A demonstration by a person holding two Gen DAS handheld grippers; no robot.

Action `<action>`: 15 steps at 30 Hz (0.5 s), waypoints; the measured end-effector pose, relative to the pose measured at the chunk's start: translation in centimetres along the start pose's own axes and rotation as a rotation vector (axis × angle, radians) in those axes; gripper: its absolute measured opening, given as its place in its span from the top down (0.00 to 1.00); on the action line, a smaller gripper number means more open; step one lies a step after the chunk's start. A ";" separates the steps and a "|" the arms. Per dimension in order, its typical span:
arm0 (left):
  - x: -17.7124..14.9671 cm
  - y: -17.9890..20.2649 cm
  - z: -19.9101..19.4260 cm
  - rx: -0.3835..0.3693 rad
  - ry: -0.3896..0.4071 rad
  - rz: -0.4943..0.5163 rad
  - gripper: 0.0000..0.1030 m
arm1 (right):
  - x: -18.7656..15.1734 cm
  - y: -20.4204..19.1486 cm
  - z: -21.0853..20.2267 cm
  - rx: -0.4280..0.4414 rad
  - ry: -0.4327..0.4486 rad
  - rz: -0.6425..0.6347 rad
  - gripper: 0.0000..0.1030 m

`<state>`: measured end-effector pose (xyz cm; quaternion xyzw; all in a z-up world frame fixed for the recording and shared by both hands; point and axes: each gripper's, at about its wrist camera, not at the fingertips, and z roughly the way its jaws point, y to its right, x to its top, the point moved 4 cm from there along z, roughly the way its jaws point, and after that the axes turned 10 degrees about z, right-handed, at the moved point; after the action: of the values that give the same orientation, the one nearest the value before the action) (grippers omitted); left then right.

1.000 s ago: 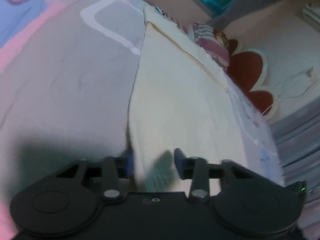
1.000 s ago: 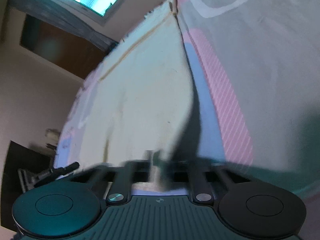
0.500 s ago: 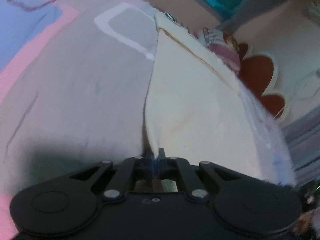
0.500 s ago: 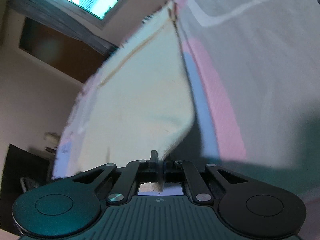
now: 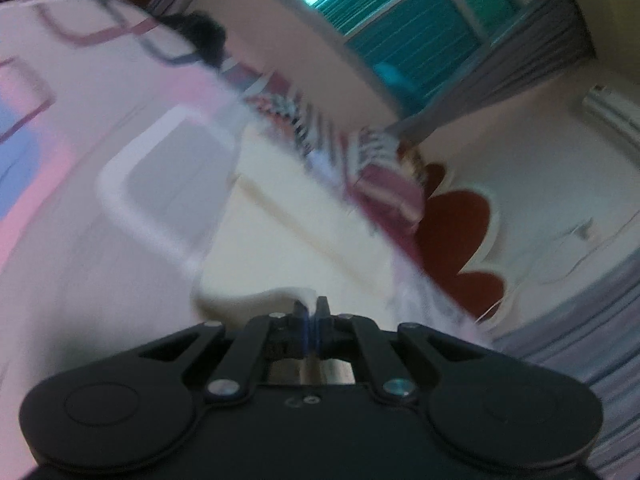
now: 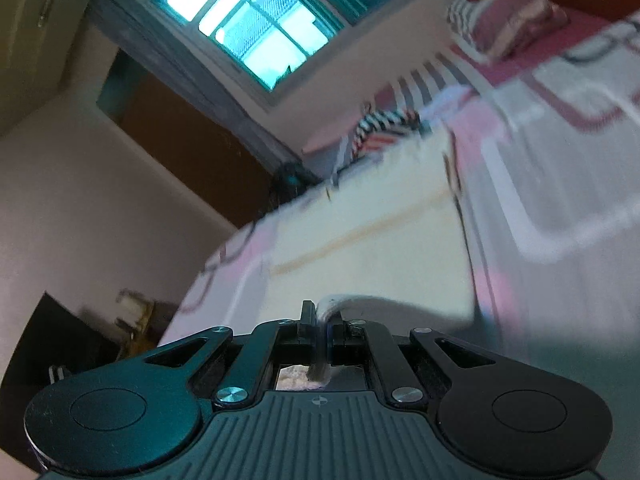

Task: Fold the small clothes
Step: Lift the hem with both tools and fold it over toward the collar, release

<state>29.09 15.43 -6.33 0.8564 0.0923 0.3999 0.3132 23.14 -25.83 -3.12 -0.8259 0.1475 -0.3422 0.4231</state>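
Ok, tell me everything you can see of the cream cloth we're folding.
The cream cloth is a plain, pale, soft-looking piece with a thin tan line running across it near its far end. It lies spread on the patterned bedsheet, its far edge toward the striped pillow. Its near edge is lifted: the left claw is shut on one near corner, the right claw on the other. Both views are blurred.
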 end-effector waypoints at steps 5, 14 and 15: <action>7.2 1.2 4.5 -0.021 0.048 0.044 0.98 | 7.5 -0.9 3.8 0.001 0.065 0.051 0.96; 11.5 -4.4 17.4 0.016 -0.049 0.013 0.99 | 15.6 5.3 14.9 -0.089 0.062 0.156 0.96; 11.6 -4.8 18.3 0.017 -0.059 0.015 0.99 | 15.9 5.9 15.8 -0.098 0.057 0.154 0.96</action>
<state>50.83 15.47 -10.92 0.8711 0.0803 0.3760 0.3056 45.77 -28.44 -7.28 -0.8218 0.2390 -0.3244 0.4028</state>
